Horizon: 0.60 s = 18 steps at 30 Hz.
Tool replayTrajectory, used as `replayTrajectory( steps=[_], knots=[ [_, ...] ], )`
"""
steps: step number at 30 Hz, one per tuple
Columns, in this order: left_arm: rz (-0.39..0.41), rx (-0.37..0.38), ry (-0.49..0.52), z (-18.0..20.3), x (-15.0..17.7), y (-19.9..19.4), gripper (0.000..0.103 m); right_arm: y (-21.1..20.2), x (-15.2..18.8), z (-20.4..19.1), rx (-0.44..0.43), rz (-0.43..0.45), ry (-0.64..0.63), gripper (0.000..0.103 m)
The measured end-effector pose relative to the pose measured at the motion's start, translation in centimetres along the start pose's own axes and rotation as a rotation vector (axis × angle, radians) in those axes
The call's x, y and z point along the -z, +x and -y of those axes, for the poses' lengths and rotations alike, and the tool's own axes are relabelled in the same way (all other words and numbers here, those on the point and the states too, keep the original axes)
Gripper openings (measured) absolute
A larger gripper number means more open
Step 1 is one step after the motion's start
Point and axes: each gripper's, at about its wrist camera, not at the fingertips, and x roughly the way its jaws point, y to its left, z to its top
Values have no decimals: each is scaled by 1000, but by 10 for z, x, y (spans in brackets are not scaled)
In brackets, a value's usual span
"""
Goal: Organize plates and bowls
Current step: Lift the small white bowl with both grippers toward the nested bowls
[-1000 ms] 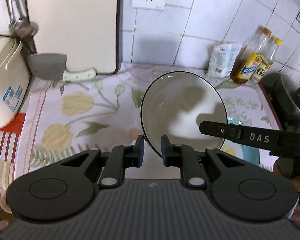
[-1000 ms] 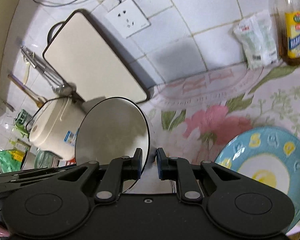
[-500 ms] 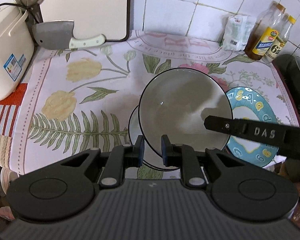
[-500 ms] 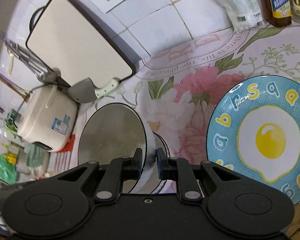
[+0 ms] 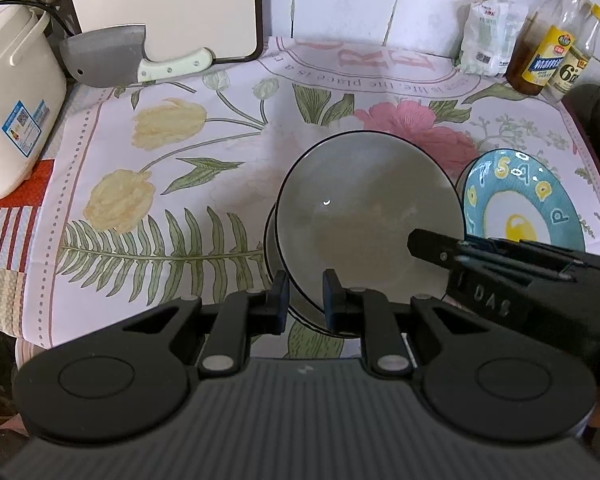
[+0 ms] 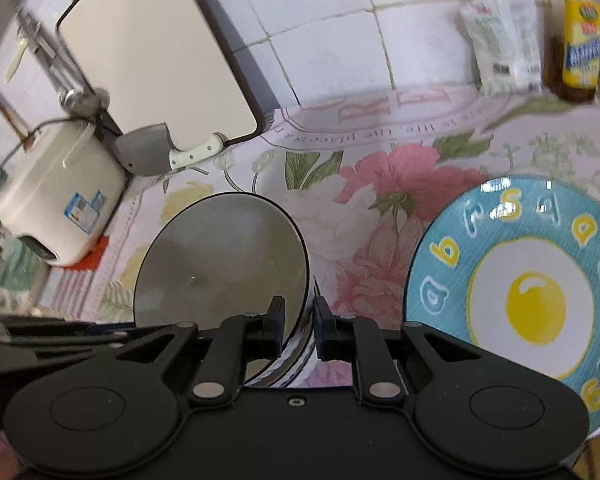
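A grey bowl with a black rim [image 5: 364, 216] sits nested on a second bowl [image 5: 271, 248] on the floral cloth. My left gripper [image 5: 306, 300] is shut on its near rim. My right gripper [image 6: 298, 328] is shut on the same bowl's [image 6: 220, 264] rim from the right side; it also shows in the left wrist view [image 5: 428, 242]. A blue plate with a fried-egg picture [image 6: 532, 284] lies flat to the right of the bowls and also shows in the left wrist view [image 5: 520, 204].
A cleaver [image 5: 112, 60] and a white cutting board [image 5: 168, 4] lean at the back left. A cream rice cooker [image 5: 8, 96] stands at the left edge. Oil bottles [image 5: 548, 56] and a white packet [image 5: 488, 36] stand at the back right against the tiled wall.
Both grippers have lowered the grey bowl from an upright tilt in the air down onto the second bowl on the cloth. The plate has not moved.
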Motion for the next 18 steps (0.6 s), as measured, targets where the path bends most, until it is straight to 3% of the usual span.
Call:
replayTrajectory(
  steps=[18],
  knots=[
    [15, -84, 40, 5, 2, 2, 17, 3, 11, -14, 33, 54, -233, 22]
  ],
)
